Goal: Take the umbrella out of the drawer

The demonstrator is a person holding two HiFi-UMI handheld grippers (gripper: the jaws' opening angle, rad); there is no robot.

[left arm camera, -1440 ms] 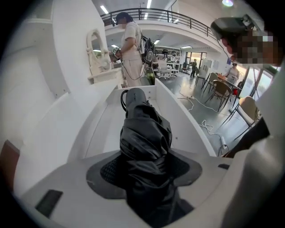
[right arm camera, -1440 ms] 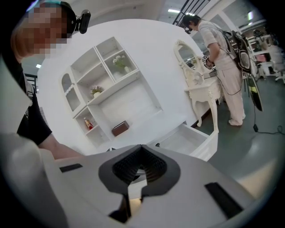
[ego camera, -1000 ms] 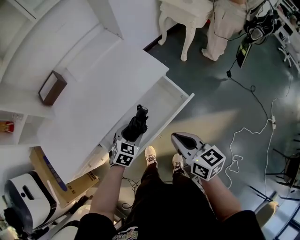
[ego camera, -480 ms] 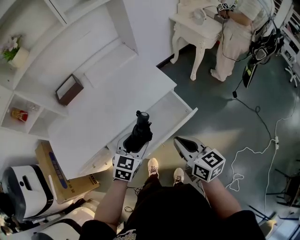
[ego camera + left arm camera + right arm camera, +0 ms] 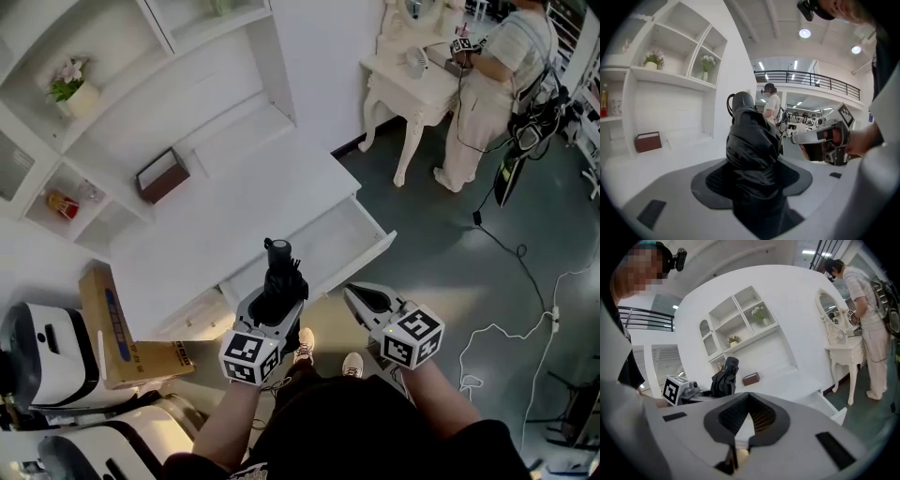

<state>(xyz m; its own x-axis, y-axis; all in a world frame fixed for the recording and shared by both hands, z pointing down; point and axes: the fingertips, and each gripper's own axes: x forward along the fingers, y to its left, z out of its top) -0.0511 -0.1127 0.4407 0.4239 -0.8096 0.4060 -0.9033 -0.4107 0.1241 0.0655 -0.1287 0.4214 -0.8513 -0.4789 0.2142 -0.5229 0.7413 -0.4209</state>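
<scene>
Left tongs (image 5: 277, 307) hide the umbrella's (image 5: 280, 277) lower end.

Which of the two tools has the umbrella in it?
The left tool: its jaws are clamped on the folded black umbrella. The right tool is shut with nothing between its jaws.

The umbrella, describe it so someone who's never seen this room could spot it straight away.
Start at the white shelf unit and drop to its open drawer. Just in front of it, the left gripper is shut on the umbrella: a folded, crinkly black bundle with a round cap, amid white and grey neighbours.
</scene>
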